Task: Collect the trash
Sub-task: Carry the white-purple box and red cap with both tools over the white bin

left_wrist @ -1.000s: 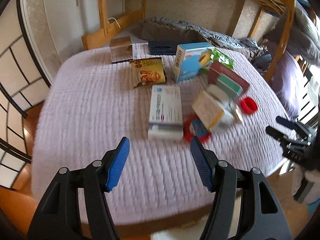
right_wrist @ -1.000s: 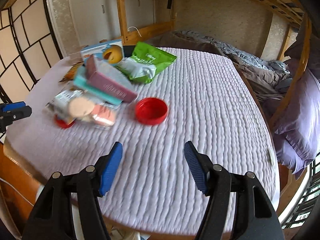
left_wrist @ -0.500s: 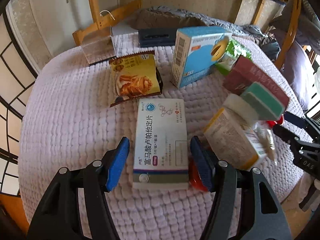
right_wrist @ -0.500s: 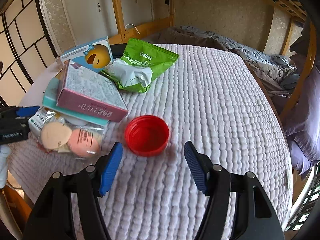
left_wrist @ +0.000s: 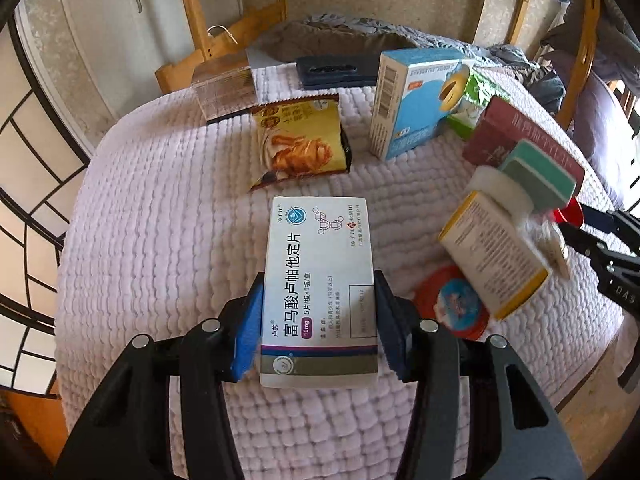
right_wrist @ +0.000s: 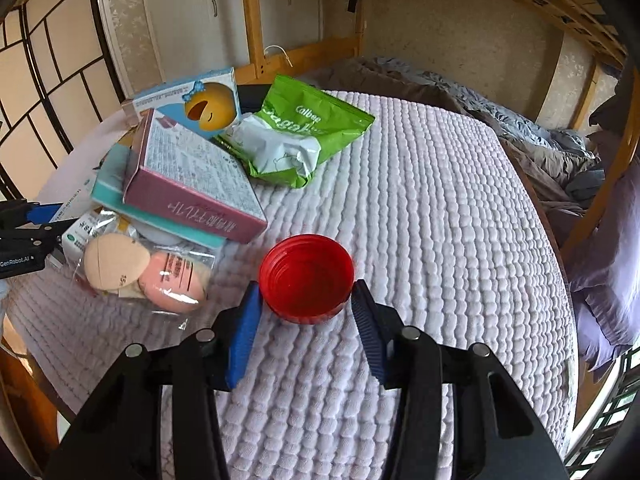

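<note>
A white medicine box [left_wrist: 320, 248] lies flat on the lilac quilt [left_wrist: 160, 240]. My left gripper [left_wrist: 318, 292] straddles its near end, jaws closing, and both blue pads touch the box's long sides. In the right wrist view a red bottle cap [right_wrist: 306, 276] lies open side up on the quilt. My right gripper [right_wrist: 307, 292] is closing around it, with a pad against each side of the rim. Each gripper also shows at the edge of the other's view: the right gripper [left_wrist: 600, 236] and the left gripper [right_wrist: 24, 232].
More litter lies on the bed: a yellow snack packet [left_wrist: 300, 144], a blue carton [left_wrist: 416, 104], a green crisp bag [right_wrist: 304, 132], a pink box [right_wrist: 192, 176] on a teal one, a pack of makeup sponges [right_wrist: 144, 272], a red round lid [left_wrist: 452, 308]. A wooden bed frame [right_wrist: 252, 20] stands behind.
Both grippers came down and forward onto the bed. The left jaws narrowed onto the white box's sides, and the right jaws narrowed onto the red cap.
</note>
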Tool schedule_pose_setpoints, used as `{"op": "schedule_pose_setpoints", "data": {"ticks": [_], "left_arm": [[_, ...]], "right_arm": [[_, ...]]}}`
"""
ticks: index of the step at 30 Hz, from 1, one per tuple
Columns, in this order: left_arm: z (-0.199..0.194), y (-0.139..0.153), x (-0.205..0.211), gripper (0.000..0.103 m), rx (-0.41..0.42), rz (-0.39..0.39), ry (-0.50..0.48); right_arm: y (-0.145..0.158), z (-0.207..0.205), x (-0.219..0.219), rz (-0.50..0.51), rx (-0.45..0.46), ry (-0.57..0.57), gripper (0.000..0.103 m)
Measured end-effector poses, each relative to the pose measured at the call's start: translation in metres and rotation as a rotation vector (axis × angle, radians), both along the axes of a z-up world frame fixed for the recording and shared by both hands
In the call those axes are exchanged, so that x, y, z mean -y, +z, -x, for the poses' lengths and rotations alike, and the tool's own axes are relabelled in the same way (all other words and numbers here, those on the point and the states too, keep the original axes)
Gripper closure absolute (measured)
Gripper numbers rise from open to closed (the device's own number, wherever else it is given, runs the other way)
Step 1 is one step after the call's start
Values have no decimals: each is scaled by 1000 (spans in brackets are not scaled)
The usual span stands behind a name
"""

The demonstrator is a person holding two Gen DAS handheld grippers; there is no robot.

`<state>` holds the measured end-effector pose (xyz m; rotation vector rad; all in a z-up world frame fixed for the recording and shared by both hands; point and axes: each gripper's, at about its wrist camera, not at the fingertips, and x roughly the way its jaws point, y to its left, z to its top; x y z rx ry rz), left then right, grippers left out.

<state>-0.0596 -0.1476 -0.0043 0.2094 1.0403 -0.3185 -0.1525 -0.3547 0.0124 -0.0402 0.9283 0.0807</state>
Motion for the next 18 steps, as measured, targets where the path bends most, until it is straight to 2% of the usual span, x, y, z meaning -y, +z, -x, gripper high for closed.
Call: {"op": "schedule_pose_setpoints", "data": {"ticks": [8, 18], "left_arm": [[-1, -3, 4, 50, 6, -15, 1], [30, 14, -1, 50, 11, 16, -7]], "right_arm": [[-6, 1, -6, 8, -12, 3, 57], [12, 29, -12, 6, 4, 29, 57]]}}
